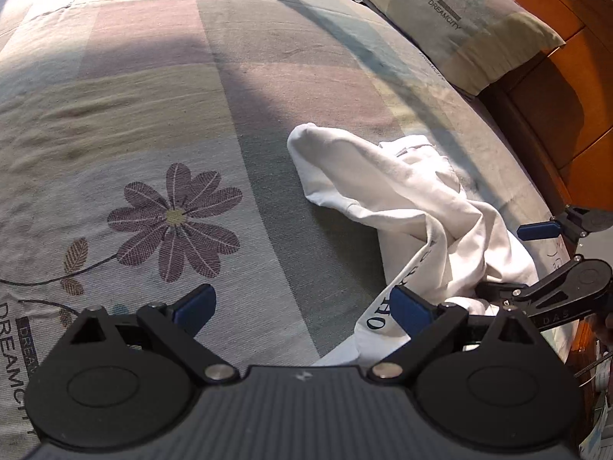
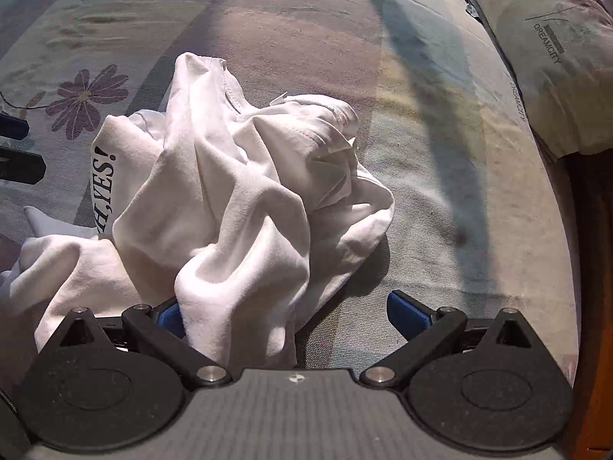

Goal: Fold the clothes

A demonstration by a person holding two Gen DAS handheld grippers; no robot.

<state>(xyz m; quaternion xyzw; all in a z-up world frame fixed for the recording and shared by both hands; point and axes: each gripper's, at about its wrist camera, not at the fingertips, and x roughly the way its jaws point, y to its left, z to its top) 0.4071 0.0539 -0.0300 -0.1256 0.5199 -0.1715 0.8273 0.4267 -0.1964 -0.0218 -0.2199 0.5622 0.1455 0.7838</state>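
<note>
The right gripper (image 2: 287, 312), jaws spread wide, is hovering with the crumpled white T-shirt (image 2: 230, 176) bunching between them on the bedspread (image 2: 440, 211); the left gripper (image 1: 302, 306) is gaping just left of it.

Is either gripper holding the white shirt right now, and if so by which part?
No. Both the left gripper and right gripper are open; the crumpled white shirt lies loose on the bed.

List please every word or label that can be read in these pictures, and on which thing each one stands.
"DREAMCITY": on the pillow.
"DREAMCITY": on the bedspread, beside the flower print, cut off at the edge.
"H, YES!": on the white T-shirt, partly hidden in folds.
"DAS": on the right gripper.
Smaller print on the pillow: too blurred.
</note>
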